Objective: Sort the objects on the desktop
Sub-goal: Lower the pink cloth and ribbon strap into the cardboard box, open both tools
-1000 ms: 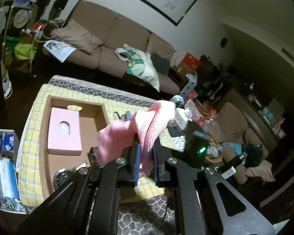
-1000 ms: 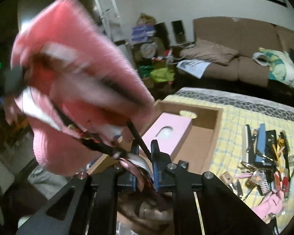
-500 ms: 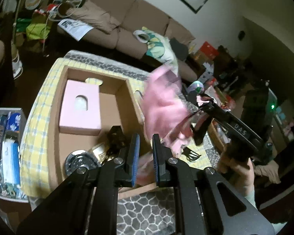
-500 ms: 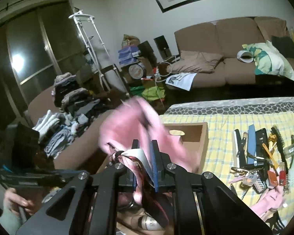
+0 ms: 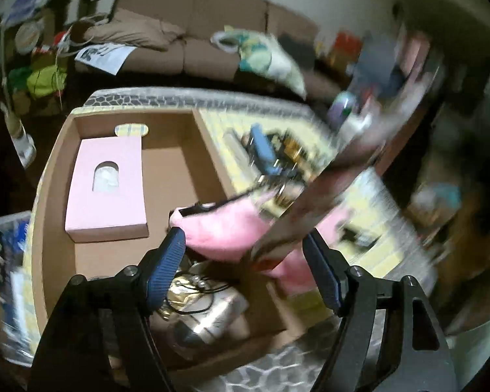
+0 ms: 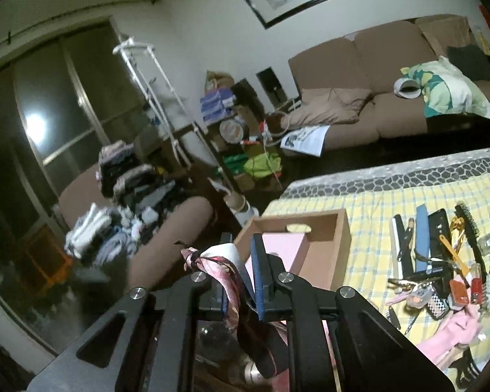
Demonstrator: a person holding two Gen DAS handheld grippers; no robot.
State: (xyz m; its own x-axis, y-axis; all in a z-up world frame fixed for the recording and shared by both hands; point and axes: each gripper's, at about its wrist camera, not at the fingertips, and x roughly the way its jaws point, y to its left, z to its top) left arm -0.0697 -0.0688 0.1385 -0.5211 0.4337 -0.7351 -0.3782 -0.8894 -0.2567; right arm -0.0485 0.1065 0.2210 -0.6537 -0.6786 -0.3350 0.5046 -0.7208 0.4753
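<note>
My left gripper [image 5: 243, 245] has its jaws opening; the pink cloth [image 5: 225, 228] sits between the blue pads [image 5: 168, 261] and I cannot tell whether either pad touches it, since that half of the view is smeared with motion. The cloth hangs over the near right part of the box [image 5: 209, 150], partly over its right wall; a blurred red-brown strip [image 5: 313, 209] crosses in front of it. Inside the box a pink tissue box [image 5: 106, 189] lies flat at the far left, and shiny gold and silver items [image 5: 199, 307] with a thin black cord are heaped at the near end. The box stands on a yellow checked tablecloth [image 5: 369, 202]; a row of small items [image 5: 271, 153] lies just right of it, too blurred to name.

My right gripper [image 6: 241, 261] is clamped on a patterned scarf [image 6: 212, 261], its knotted end sticking out left of the fingers and the rest trailing down below them; the gripper is held beside the box's [image 6: 339, 241] left corner, above table level. In this view the tissue box [image 6: 284, 245] shows behind the right finger; combs, brushes and cases [image 6: 441, 248] lie in rows on the tablecloth [image 6: 369, 202], well right of the box; a second pink cloth [image 6: 454, 330] lies at the near right edge. A brown sofa [image 6: 375, 75] stands beyond the table.
</note>
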